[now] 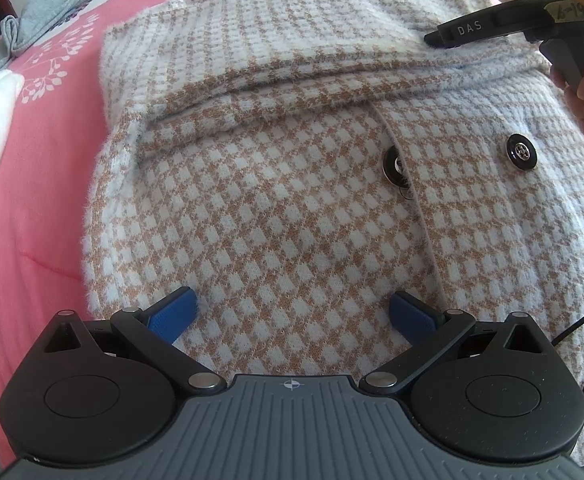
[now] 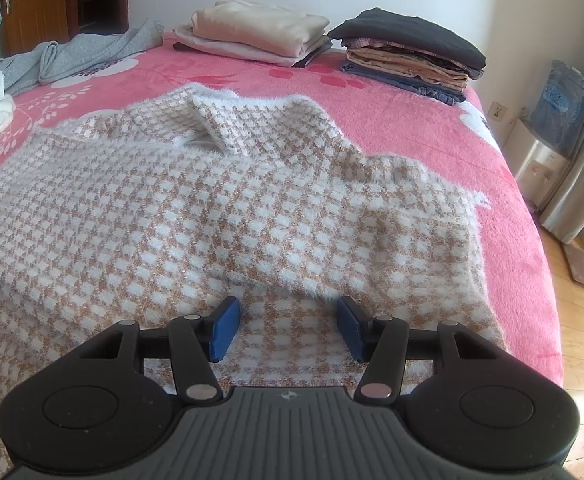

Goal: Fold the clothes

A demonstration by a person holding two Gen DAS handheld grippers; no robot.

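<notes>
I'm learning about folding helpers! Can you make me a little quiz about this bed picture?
1. True or false: the fuzzy tan-and-white checked cardigan lies spread on the pink flowered blanket.
2. How many folded clothes piles sit at the far end of the bed? A) one B) two C) four
3. Fill in: the left tongs have blue pads standing ____ above the cardigan.

Key:
1. True.
2. B: the beige folded pile and the dark-topped folded pile.
3. Open, gripping nothing. The right tongs are open too.
</notes>
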